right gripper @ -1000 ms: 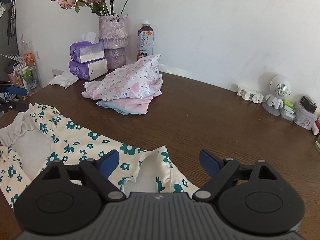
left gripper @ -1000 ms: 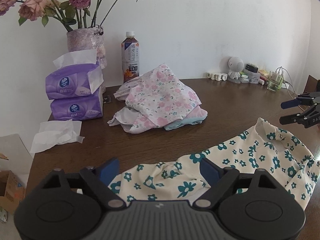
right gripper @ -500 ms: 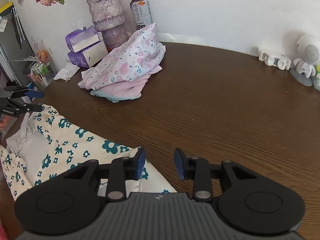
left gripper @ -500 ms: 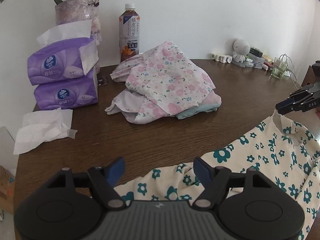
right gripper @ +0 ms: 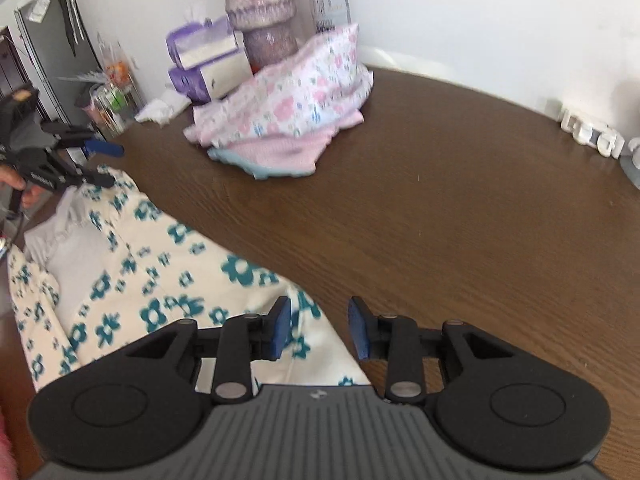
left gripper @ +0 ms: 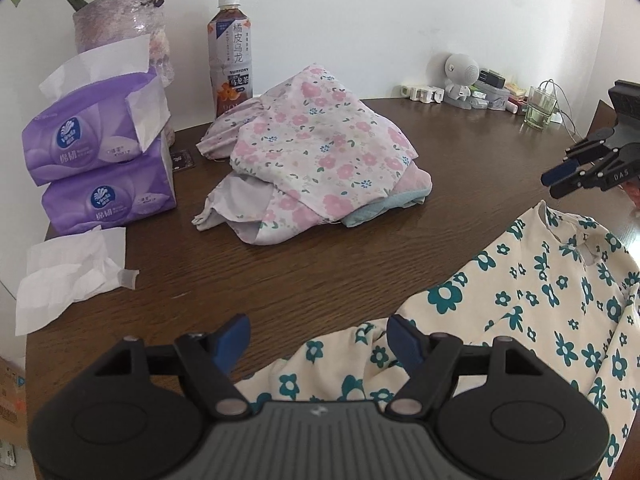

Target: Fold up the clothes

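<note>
Narrowing since a second ago, the right gripper (right gripper: 318, 328) now stands part-closed over the teal-flowered garment (right gripper: 132, 276), no cloth visibly pinched; the left gripper (left gripper: 320, 338) remains wide. Garment lies unfolded along the table (left gripper: 320, 264) near edge; grasp appears pending.

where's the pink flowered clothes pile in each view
Left wrist: pink flowered clothes pile sits centre, right of the tissue packs.
Right wrist: the pile sits upper centre-left, again right of the tissue packs.
Shared landmark: tea bottle behind it.
</note>
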`<control>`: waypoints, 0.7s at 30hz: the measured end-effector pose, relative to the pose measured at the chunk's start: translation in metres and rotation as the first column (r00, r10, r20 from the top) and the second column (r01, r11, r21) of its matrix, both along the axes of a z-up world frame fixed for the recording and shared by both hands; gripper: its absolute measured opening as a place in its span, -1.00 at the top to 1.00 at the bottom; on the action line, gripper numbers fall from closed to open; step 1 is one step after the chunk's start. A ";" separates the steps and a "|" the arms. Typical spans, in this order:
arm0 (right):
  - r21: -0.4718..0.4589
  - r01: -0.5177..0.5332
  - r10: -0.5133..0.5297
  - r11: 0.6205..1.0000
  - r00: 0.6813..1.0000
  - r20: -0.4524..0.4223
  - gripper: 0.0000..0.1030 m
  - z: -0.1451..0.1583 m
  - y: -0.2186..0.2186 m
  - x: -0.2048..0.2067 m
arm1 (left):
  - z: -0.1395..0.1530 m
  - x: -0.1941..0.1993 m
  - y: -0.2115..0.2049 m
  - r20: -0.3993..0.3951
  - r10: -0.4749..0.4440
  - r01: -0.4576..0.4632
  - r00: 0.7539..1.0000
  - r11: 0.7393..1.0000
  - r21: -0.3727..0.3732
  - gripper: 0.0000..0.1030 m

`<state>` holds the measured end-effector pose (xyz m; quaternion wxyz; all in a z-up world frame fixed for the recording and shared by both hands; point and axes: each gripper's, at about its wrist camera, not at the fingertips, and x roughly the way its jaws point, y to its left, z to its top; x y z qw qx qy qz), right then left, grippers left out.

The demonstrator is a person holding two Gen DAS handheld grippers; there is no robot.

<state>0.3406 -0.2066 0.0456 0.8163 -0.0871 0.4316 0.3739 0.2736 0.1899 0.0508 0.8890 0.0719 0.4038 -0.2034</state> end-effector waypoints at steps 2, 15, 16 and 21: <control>0.024 0.001 -0.001 1.000 1.000 0.011 0.36 0.010 -0.003 0.006 | -0.002 0.002 -0.001 -0.016 -0.031 0.031 0.999 1.000 0.002 -0.41; -0.054 -0.132 0.130 0.990 0.991 -0.036 0.55 -0.019 0.037 0.024 | -0.017 0.018 -0.021 -0.101 -0.248 0.258 0.964 0.960 0.111 0.10; -0.068 -0.148 0.146 0.987 0.989 -0.038 0.61 -0.020 0.039 0.023 | -0.018 0.020 -0.022 -0.106 -0.257 0.269 0.961 0.956 0.119 0.09; -0.142 -0.209 0.206 0.968 0.978 -0.039 0.62 -0.024 0.051 0.020 | -0.020 0.026 -0.024 -0.118 -0.298 0.312 0.947 0.940 0.135 0.01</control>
